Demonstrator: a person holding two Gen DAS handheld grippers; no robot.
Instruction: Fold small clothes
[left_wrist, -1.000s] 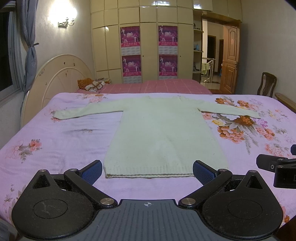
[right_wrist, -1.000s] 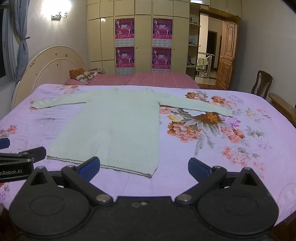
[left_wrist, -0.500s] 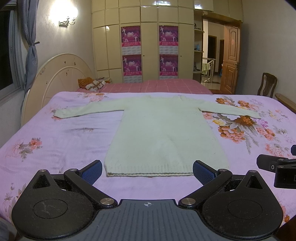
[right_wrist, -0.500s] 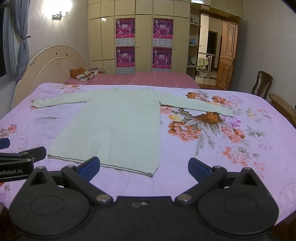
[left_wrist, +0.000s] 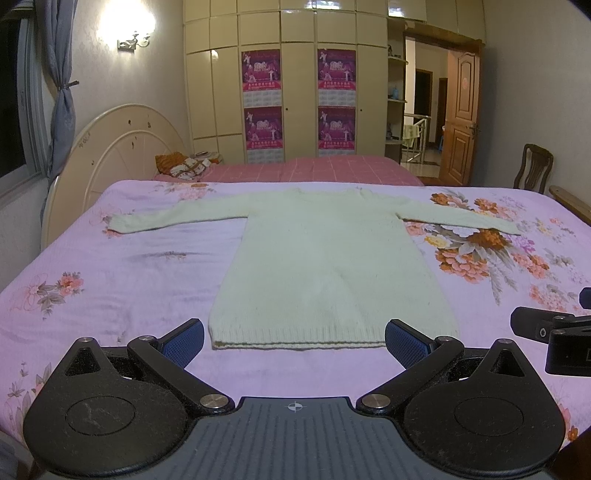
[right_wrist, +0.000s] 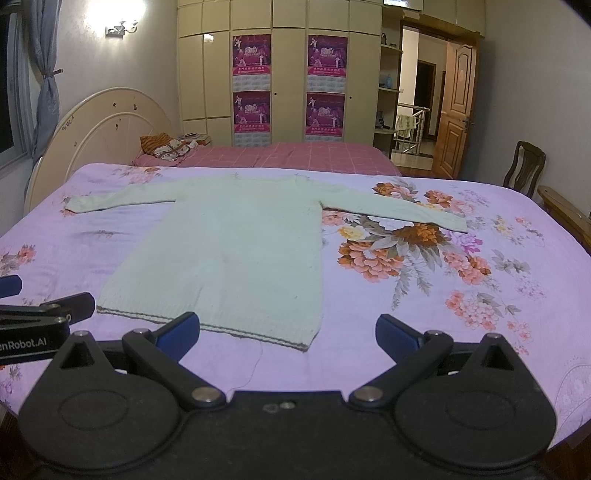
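Pale-green sweater (left_wrist: 328, 266) sits slightly lower in view than before

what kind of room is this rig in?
A home bedroom, most likely. A pale sweater lies flat on a bed with a floral sheet and a curved headboard; a tall wardrobe lines the far wall.

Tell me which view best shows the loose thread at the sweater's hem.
Right wrist view: the loose thread trails from the pale green knitted sweater hem toward the camera, unobstructed. In the left wrist view, the hem is visible but no thread can be made out.
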